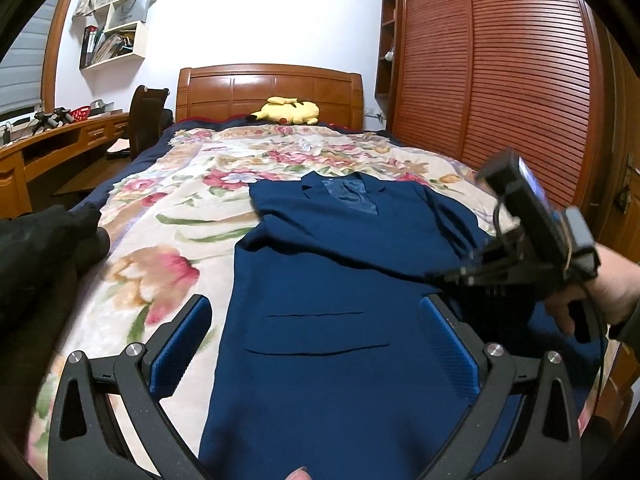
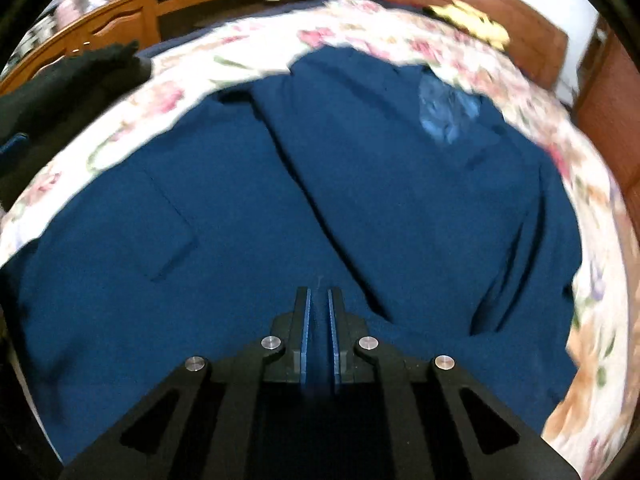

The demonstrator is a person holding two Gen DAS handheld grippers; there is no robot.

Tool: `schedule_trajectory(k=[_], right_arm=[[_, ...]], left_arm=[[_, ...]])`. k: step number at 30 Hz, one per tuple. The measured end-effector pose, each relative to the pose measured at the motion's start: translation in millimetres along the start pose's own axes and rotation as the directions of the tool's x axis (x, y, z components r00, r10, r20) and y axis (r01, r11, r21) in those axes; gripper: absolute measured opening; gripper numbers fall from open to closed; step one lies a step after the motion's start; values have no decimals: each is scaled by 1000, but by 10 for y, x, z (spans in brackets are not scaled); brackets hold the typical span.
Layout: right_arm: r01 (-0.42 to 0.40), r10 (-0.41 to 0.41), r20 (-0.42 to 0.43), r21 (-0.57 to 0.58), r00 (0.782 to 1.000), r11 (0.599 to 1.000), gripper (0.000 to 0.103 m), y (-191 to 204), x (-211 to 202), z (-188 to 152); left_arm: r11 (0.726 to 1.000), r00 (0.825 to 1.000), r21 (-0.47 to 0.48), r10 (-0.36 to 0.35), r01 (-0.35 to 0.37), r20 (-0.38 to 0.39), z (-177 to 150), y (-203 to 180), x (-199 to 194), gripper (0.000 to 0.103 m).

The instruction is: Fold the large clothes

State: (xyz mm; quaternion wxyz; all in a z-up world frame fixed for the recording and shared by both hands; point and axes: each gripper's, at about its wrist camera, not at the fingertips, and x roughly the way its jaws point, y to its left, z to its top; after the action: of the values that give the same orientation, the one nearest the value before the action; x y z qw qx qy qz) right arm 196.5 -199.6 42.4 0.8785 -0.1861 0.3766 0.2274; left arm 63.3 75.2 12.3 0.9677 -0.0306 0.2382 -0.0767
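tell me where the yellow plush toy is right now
In the left wrist view the yellow Pikachu plush lies at the far end of the bed, against the wooden headboard, well beyond the navy suit jacket spread on the floral blanket.

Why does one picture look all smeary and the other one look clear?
In the right wrist view the floral blanket and the yellow plush toy are streaked by motion blur, though the right gripper stays sharp. In the left wrist view the blue jacket looks crisp; only the fisheye lens bends the wardrobe, and the white wall glares.
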Motion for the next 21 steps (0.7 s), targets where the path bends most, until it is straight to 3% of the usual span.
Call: schedule_trajectory(k=[6,10,14,17,21], right_arm=[[49,-46,170,-17,984,999,7,62,-401,502],[76,-74,317,3,946,997,7,129,-739,787],[76,-84,411,35,908,996,7,111,-976,776],[64,-75,411,41,909,997,7,64,-947,607],[30,-47,368,52,929,998,7,40,-869,205]], left_arm=[[1000,1000,-12,5,-5,1,2,59,-2,103],[1000,1000,-11,12,-12,1,4,83,8,103],[1000,1000,-4,25,-25,-2,-8,109,10,103],[1000,1000,-12,26,-26,-1,-16,145,3,103],[1000,1000,-15,23,-23,-3,-21,139,-5,103]])
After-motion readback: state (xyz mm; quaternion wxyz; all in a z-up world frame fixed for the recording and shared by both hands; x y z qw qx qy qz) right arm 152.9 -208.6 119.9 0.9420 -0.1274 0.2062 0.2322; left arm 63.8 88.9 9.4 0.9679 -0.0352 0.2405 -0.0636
